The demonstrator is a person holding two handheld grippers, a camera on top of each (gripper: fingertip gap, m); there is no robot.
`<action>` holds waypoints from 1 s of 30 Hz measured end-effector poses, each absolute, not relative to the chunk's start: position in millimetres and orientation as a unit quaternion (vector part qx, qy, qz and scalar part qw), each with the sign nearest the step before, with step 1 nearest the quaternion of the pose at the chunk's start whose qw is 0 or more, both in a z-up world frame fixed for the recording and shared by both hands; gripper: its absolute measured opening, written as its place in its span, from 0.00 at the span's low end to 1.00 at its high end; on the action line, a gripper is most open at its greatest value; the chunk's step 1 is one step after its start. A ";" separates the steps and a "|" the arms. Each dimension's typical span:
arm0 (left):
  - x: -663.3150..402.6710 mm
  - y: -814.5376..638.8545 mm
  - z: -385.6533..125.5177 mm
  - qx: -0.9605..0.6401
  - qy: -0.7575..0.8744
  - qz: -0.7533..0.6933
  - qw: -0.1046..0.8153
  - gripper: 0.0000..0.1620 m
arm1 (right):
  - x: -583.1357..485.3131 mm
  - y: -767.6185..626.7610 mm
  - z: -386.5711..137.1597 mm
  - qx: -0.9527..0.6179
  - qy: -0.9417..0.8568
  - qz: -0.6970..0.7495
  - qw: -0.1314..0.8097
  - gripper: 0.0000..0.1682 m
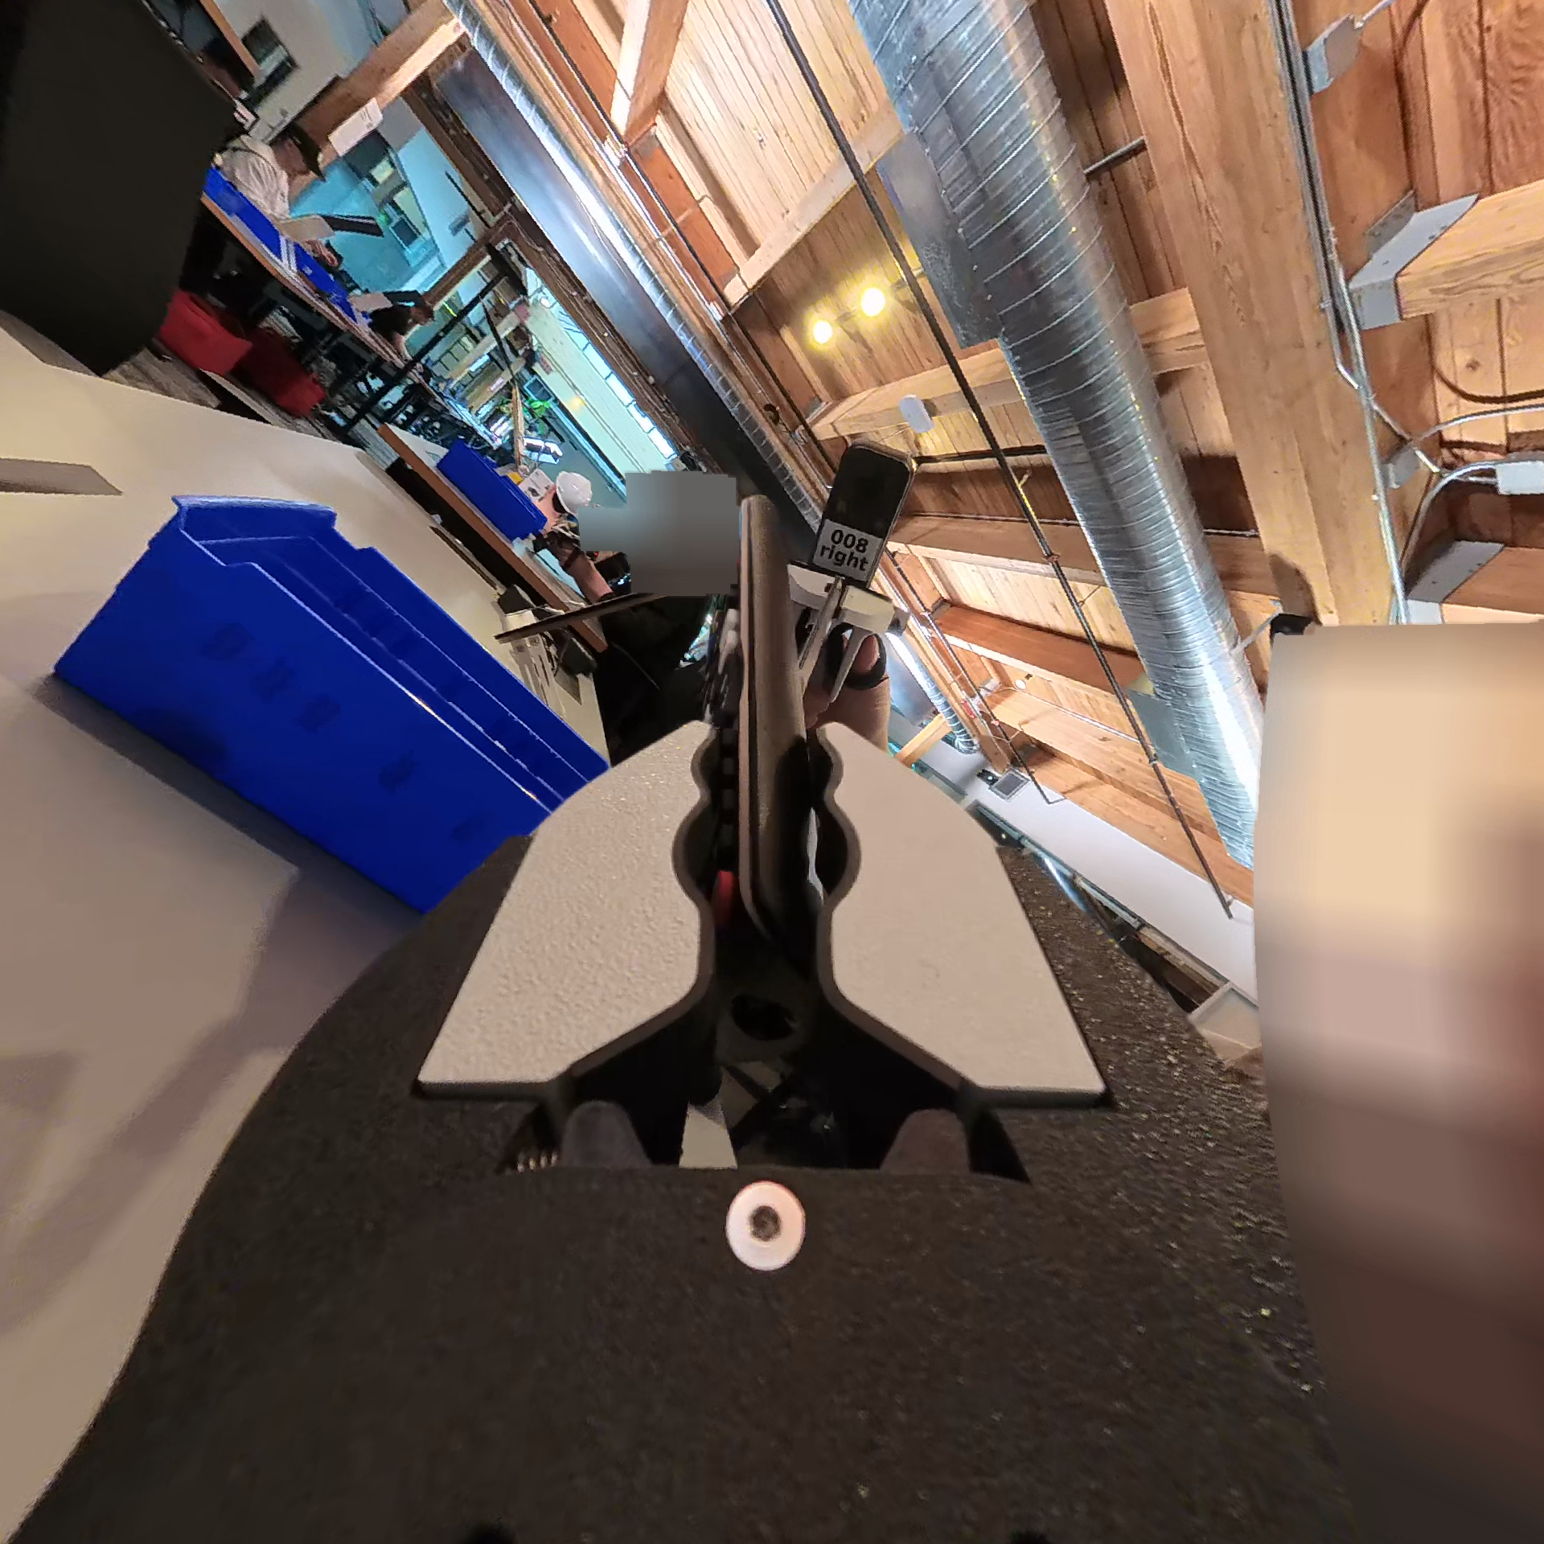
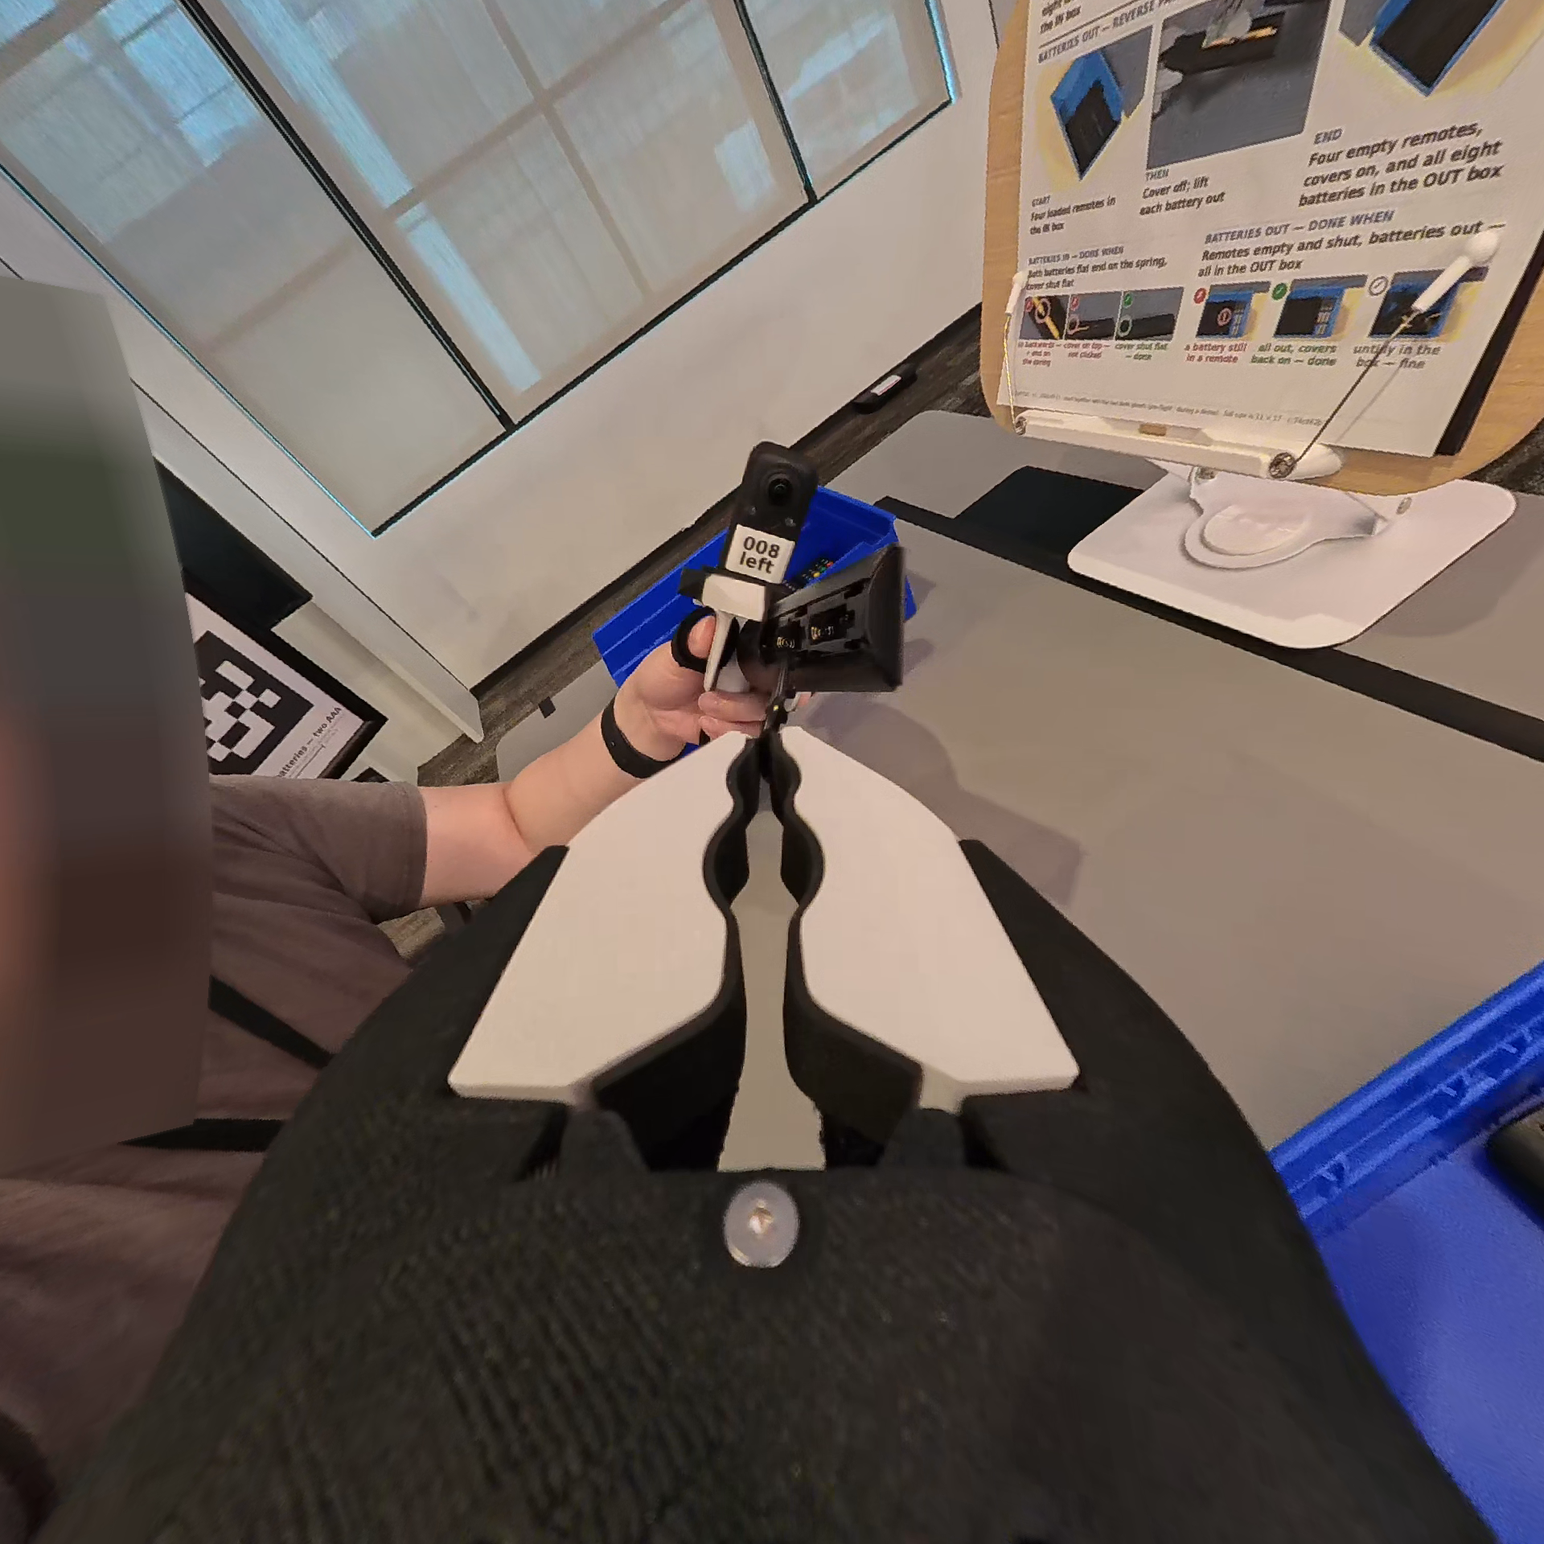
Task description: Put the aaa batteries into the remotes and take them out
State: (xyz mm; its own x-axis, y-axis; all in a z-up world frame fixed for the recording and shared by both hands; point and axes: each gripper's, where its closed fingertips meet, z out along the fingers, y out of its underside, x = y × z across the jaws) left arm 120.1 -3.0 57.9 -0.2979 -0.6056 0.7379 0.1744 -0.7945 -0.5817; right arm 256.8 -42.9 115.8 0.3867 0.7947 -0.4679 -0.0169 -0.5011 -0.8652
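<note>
The left hand-held gripper (image 1: pixel 764 752) clamps a black remote (image 1: pixel 764 668) at frame centre; the right hand-held gripper (image 2: pixel 764 748) is clenched near the remote's open battery bay.

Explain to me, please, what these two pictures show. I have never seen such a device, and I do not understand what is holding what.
There is no robot here. A person holds a hand tool with two jaws in each hand, and a camera on each tool looks forward along its jaws. The left wrist view belongs to the left gripper. Its jaws are closed on a dark remote, seen edge-on. The right wrist view belongs to the right gripper. Its jaws are almost closed, with the tips at the remote's open battery bay. Whether they pinch something small, I cannot tell. On the grey table stand a blue bin and an instruction sheet on a stand.
</note>
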 end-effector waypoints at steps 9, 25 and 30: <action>87.7 49.9 41.4 -0.600 0.102 -0.702 0.371 0.12 | 260.0 -41.7 69.1 -0.744 -0.101 0.485 0.448 0.02; 85.8 24.9 79.8 -0.547 0.094 -0.742 0.375 0.12 | 249.9 -52.7 -84.1 -0.721 0.257 0.317 0.560 0.02; 94.5 8.9 88.6 -0.531 0.106 -0.765 0.347 0.12 | 261.5 -52.1 -103.6 -0.692 0.356 0.329 0.535 0.02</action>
